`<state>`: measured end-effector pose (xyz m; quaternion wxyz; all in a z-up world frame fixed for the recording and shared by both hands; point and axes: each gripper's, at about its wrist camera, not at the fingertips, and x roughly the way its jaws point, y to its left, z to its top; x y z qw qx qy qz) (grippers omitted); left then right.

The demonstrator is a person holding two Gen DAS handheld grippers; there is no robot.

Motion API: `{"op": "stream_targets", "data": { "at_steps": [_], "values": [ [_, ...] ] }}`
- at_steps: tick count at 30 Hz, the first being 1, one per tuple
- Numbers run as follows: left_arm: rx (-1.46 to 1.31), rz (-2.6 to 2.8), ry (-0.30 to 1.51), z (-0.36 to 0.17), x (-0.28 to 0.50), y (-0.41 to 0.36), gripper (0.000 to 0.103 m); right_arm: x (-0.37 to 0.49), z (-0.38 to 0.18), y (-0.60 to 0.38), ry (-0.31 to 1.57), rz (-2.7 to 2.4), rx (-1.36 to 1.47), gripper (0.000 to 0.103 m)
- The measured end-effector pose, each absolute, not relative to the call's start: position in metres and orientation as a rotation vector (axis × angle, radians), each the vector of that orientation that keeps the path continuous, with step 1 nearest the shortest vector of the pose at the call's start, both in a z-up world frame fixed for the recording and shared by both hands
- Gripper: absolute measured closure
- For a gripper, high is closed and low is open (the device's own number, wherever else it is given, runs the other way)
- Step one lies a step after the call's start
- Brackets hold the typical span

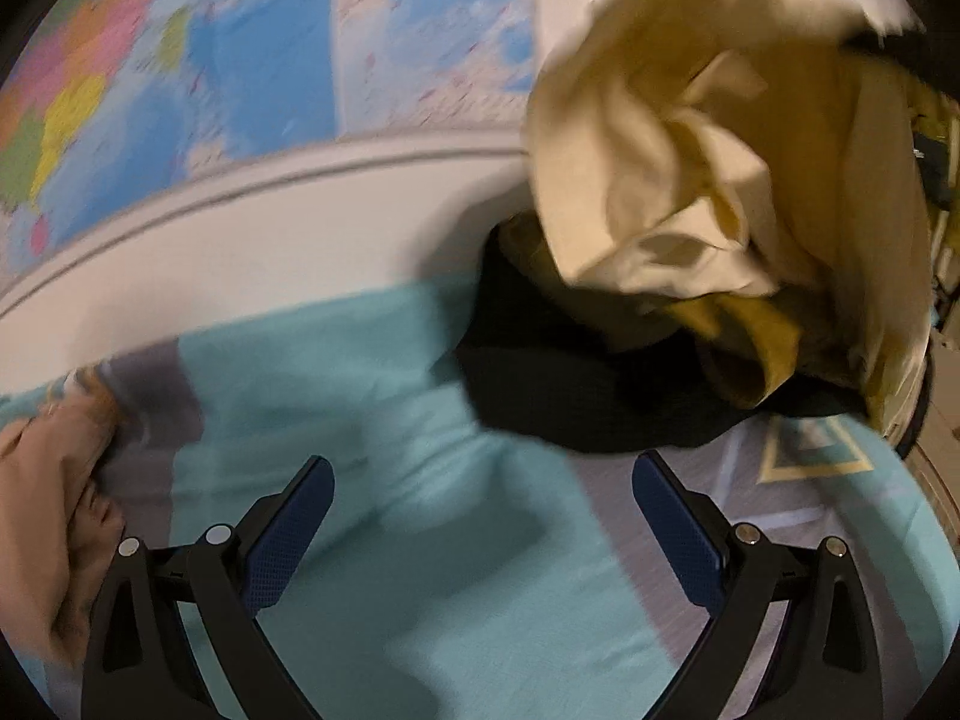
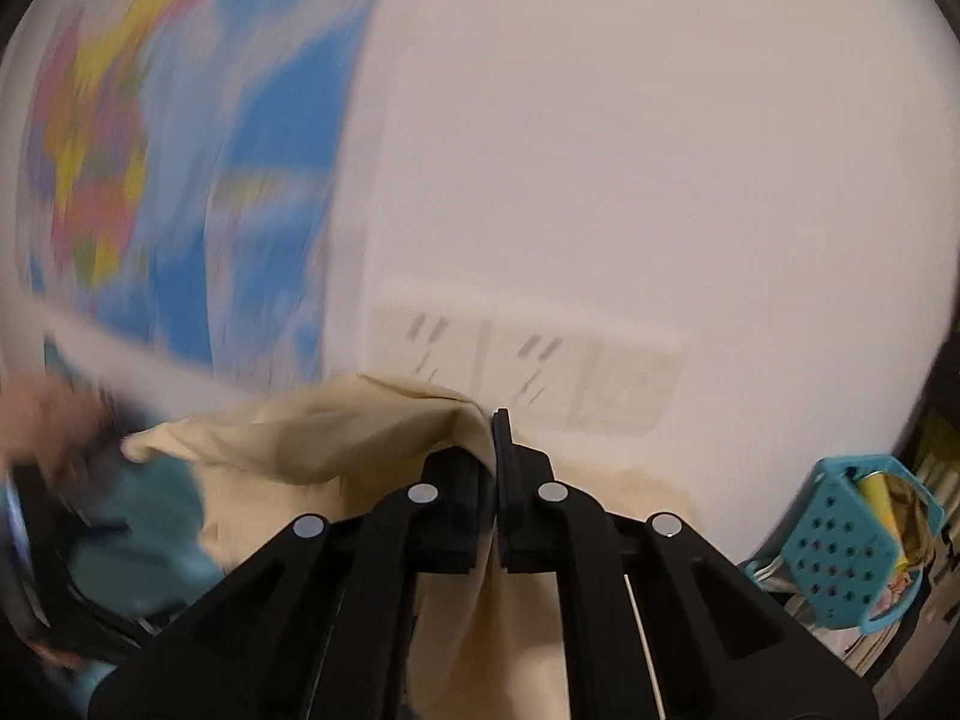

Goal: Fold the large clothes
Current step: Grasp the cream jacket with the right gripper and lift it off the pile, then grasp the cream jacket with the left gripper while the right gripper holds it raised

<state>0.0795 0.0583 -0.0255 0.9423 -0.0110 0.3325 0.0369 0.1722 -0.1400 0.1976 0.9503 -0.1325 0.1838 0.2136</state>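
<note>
One tool does the work: the right tool point(image 2: 495, 456) is clenched on the cream garment point(image 1: 720, 180), bunched aloft over the bed point(image 1: 420, 540), so the left tool point(image 1: 483, 516) (spread, empty) should catch a hanging edge.

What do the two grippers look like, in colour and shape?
The left gripper has black plastic linkage arms with round silver pins, and its fingers carry dark blue dimpled pads. The right gripper has the same black frame and silver pins; its pad colour is not visible. No cables show.
</note>
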Motion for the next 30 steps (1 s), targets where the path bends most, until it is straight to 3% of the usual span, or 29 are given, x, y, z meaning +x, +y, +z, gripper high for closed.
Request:
{"op": "stream_targets", "data": {
  "at_steps": [9, 12, 19, 30],
  "values": [
    [0.048, -0.256, 0.397, 0.025, 0.082, -0.007, 0.007, 0.132, 0.302, -0.188, 0.244, 0.449, -0.163, 0.099],
    [0.053, -0.294, 0.316, 0.038, 0.102, -0.022, 0.007, 0.118, 0.316, -0.199, 0.221, 0.466, -0.138, 0.099],
    [-0.135, -0.338, 0.363, 0.042, 0.172, -0.004, 0.007, 0.092, 0.343, -0.229, 0.158, 0.481, -0.118, 0.099],
    [0.008, -0.744, 0.136, 0.070, 0.135, -0.081, 0.007, 0.057, 0.396, -0.257, 0.031, 0.502, -0.120, 0.099]
  ]
}}
